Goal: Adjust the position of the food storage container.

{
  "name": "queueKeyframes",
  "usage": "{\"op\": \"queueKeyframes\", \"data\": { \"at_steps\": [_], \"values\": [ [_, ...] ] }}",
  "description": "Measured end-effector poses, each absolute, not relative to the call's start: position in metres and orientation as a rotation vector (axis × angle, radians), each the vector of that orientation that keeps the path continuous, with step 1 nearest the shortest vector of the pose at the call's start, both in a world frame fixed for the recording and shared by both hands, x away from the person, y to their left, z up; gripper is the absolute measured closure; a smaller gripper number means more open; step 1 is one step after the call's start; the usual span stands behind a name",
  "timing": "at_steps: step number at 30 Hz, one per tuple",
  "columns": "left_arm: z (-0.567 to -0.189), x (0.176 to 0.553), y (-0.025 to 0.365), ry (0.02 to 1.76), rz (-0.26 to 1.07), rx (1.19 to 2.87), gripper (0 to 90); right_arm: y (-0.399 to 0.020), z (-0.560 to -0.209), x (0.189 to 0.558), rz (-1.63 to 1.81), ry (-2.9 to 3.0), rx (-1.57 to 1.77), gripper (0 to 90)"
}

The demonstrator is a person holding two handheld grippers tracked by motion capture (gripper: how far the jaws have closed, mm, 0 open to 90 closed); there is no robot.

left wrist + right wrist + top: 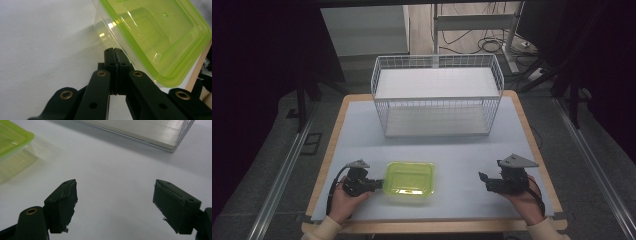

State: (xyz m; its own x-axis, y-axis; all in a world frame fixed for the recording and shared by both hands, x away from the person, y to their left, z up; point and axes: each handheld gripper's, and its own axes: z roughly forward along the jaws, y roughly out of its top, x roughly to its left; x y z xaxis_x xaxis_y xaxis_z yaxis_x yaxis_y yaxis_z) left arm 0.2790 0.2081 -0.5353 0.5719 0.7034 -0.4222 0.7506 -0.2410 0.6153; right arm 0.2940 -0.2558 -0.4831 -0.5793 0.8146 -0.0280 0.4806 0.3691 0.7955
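Observation:
A clear plastic box with a lime-green lid rests on the white table near its front edge, left of centre. My left gripper is shut with nothing between its jaws, its tip against the box's left side. In the left gripper view the closed jaw tips sit just under the lid's rim, beside the clear wall of the box. My right gripper is held low over the table to the box's right, well apart from it, with its jaws wide open. A corner of the box lies far left in the right gripper view.
A white wire basket with a solid base stands at the back middle of the table; its base edge appears in the right gripper view. The table's wooden rim runs along the sides and front. Cables and stand legs lie on the floor behind.

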Motion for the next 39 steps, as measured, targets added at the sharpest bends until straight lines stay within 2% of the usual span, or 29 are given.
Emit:
{"op": "queueKeyframes", "data": {
  "at_steps": [30, 39],
  "values": [
    [-0.536, 0.295, 0.148, 1.115, -0.135, 2.033, 90.0, -0.256, -0.483, 0.295, 1.082, 2.218, 1.124, 19.9],
    [-0.535, 0.297, 0.142, 1.096, -0.149, 2.037, 90.0, -0.257, -0.482, 0.294, 1.083, 2.214, 1.126, 19.9]
  ]
}}
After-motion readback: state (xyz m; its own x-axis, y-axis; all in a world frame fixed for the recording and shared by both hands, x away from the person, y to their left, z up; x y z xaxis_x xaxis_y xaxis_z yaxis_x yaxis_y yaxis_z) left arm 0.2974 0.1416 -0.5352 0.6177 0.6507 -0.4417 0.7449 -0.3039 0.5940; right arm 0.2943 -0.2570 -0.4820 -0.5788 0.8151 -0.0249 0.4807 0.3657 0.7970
